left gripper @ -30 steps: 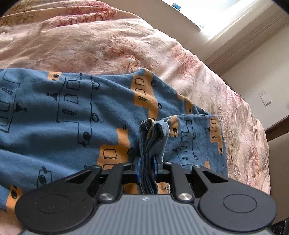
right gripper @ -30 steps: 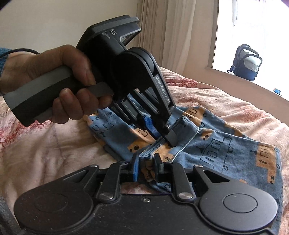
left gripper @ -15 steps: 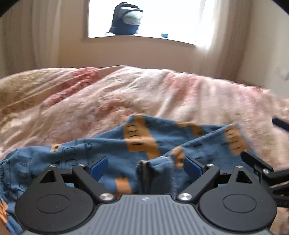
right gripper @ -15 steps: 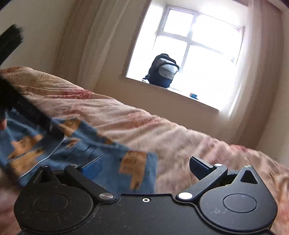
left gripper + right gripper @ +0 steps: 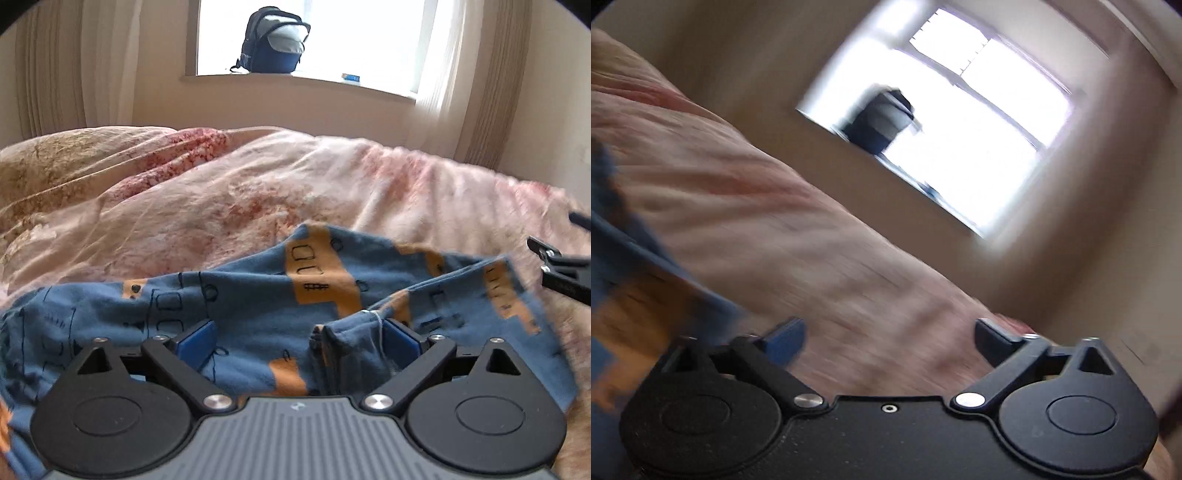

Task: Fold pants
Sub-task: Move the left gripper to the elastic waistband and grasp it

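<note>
pants (image 5: pixel 258 306) on bed (image 5: pixel 258 192), near centre, bunched ridge standing right of middle | left gripper (image 5: pixel 298 338) just opened wide, straddling ridge, no pinch | right gripper (image 5: pixel 889 334) wide, narrowing, empty | soft, light, floppy; grab stacked hem edges

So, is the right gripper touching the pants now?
Apart. In the right wrist view the right gripper stands open with only the bedspread between its fingers; the pants lie off to the left.

blur: right-wrist view smeared; backpack (image 5: pixel 882 122) only a dark blot
cut off: pants (image 5: pixel 258 306) (left edge, under gripper body)
</note>
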The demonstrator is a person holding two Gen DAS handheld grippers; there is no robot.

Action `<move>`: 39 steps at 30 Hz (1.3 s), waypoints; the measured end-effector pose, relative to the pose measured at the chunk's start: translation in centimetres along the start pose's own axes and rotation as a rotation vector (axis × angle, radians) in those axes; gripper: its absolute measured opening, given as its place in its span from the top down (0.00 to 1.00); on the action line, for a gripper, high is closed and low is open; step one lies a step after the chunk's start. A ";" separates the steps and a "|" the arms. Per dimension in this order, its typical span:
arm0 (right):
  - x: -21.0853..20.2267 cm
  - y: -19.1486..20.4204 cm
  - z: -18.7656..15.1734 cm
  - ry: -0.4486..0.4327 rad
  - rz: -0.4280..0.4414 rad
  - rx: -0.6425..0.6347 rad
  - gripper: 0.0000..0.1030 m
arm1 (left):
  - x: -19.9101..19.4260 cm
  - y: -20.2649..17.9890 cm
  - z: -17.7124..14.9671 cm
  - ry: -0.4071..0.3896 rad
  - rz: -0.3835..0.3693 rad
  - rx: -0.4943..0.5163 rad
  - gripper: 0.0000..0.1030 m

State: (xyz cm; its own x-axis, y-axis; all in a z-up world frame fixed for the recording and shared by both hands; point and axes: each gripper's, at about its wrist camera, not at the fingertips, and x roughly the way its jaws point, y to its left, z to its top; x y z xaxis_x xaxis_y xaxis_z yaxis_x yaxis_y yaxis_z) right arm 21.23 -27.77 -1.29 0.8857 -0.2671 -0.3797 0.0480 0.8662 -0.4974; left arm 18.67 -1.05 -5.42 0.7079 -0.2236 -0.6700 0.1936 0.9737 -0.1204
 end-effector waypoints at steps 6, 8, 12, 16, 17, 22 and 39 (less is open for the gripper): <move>-10.3 3.7 -0.8 -0.070 0.314 -0.050 0.01 | -3.1 -1.1 -3.1 -0.040 -0.053 0.010 0.00; -11.8 5.9 -2.4 -0.063 0.301 -0.181 0.01 | -2.4 -1.9 -4.5 0.000 0.061 0.086 0.00; -11.5 4.3 -3.4 0.016 0.226 -0.187 0.01 | -3.6 -1.6 -5.7 -0.061 0.052 0.146 0.00; -10.5 0.6 -3.2 0.091 0.103 -0.059 0.01 | -4.4 -0.2 -4.8 -0.063 0.053 0.126 0.00; -10.7 -0.1 -3.1 0.074 0.110 -0.021 0.01 | -4.5 0.1 -4.4 -0.077 0.042 0.110 0.00; -8.1 1.6 0.1 -0.074 0.207 -0.020 0.01 | -2.6 0.4 -1.3 -0.102 0.124 0.028 0.00; -2.6 9.9 5.1 -0.100 0.582 -0.111 0.01 | -10.0 11.0 -3.7 -0.328 0.323 -0.436 0.00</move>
State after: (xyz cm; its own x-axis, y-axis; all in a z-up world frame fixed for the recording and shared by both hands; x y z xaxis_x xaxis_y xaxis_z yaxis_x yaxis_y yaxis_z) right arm 21.72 -16.31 -1.28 0.7914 0.2835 -0.5416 -0.5015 0.8077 -0.3101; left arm 11.19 12.12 -2.73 0.8690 0.1503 -0.4714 -0.3105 0.9074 -0.2832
